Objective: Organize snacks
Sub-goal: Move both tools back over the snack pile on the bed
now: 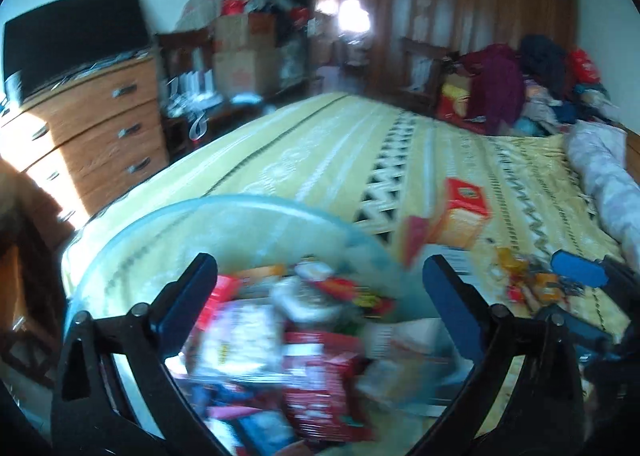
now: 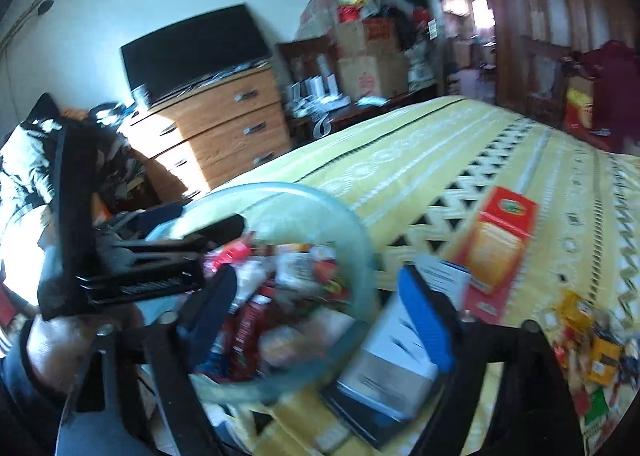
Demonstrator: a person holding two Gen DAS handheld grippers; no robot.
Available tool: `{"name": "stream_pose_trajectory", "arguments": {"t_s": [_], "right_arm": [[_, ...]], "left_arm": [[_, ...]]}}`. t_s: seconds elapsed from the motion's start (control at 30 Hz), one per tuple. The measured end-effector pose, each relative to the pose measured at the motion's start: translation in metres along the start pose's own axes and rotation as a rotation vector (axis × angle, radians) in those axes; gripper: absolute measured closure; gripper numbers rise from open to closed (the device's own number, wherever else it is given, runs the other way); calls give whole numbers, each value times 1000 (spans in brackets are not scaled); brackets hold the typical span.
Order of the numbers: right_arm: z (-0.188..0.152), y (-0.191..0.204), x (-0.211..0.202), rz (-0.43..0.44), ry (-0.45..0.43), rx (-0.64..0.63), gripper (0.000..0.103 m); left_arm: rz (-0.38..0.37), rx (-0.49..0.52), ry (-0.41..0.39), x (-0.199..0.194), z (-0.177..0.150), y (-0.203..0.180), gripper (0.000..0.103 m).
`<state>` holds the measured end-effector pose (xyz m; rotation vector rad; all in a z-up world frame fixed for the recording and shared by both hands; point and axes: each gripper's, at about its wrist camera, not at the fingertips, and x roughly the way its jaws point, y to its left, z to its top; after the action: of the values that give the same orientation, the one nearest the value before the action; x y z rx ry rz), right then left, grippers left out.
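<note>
The left hand-held gripper (image 1: 320, 296) stands released, its two blue-padded fingers spread wide with nothing pressed between them, poised over the clear plastic tub (image 1: 224, 204) that sits at the near corner of the bed (image 1: 320, 136). The right hand-held gripper (image 2: 316, 308) is likewise released: its fingers straddle the tub's right rim without clamping it, and the white and grey box (image 2: 392, 368) leaning just outside the tub lies under its right pad (image 2: 424, 320), though blur hides whether they touch. In my judgement both are held wide because something has been let go into the tub, or a next pick is being lined up; the frames cannot settle which. The tub is heaped with snacks (image 1: 304, 356), mostly red and white packets and small boxes jumbled together, too smeared by motion to name singly. It serves as the collecting place, so it is kept close to the person. More remains to gather: a red and orange cracker box (image 2: 500, 244) lies flat on the yellow patterned bedspread beside the tub, and a scatter of small yellow and orange sweets packets (image 2: 592, 340) lies further right, well apart from it. By that count the sorting looks partly done.
</note>
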<state>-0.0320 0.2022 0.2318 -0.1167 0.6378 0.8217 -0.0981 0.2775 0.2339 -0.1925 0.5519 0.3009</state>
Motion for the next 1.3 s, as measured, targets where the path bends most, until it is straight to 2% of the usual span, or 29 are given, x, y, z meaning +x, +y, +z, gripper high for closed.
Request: {"name": "stream_pose_trajectory", "arguments": {"t_s": [0.07, 0.13, 0.2, 0.23, 0.33, 0.4, 0.5, 0.57, 0.63, 0.8, 0.9, 0.93, 1.23, 1.3], "right_arm": [[-29, -24, -30, -98, -43, 34, 9], [-66, -54, -57, -208, -55, 86, 7], [-103, -84, -77, -298, -37, 146, 5], [-126, -103, -86, -344, -6, 189, 5], [-186, -156, -104, -439, 80, 315, 5], [-225, -190, -111, -486, 143, 395, 5], [-267, -227, -116, -509, 208, 492, 5], [-291, -249, -114, -520, 252, 526, 5], [-302, -263, -112, -525, 262, 517, 5], [-300, -299, -96, -533, 258, 476, 0], [-307, -301, -91, -557, 221, 450, 0], [-307, -299, -90, -566, 214, 439, 0], [-309, -295, -88, -588, 198, 401, 0], [-309, -295, -88, -587, 198, 402, 0]], "left_arm": [[-85, 59, -34, -12, -7, -40, 0], [-197, 125, -32, -19, -23, -90, 0], [-306, 182, 25, -14, -40, -132, 0], [-371, 228, 85, -5, -56, -160, 0], [-449, 353, 210, 26, -102, -219, 0], [-439, 401, 298, 59, -136, -247, 0], [-395, 420, 426, 110, -175, -267, 0], [-332, 431, 458, 138, -191, -273, 0], [-273, 417, 477, 164, -194, -272, 0], [-211, 377, 444, 193, -191, -278, 0], [-181, 373, 377, 195, -197, -280, 0], [-185, 371, 358, 194, -199, -278, 0], [-207, 350, 346, 197, -201, -280, 0], [-207, 348, 344, 188, -207, -278, 0]]}}
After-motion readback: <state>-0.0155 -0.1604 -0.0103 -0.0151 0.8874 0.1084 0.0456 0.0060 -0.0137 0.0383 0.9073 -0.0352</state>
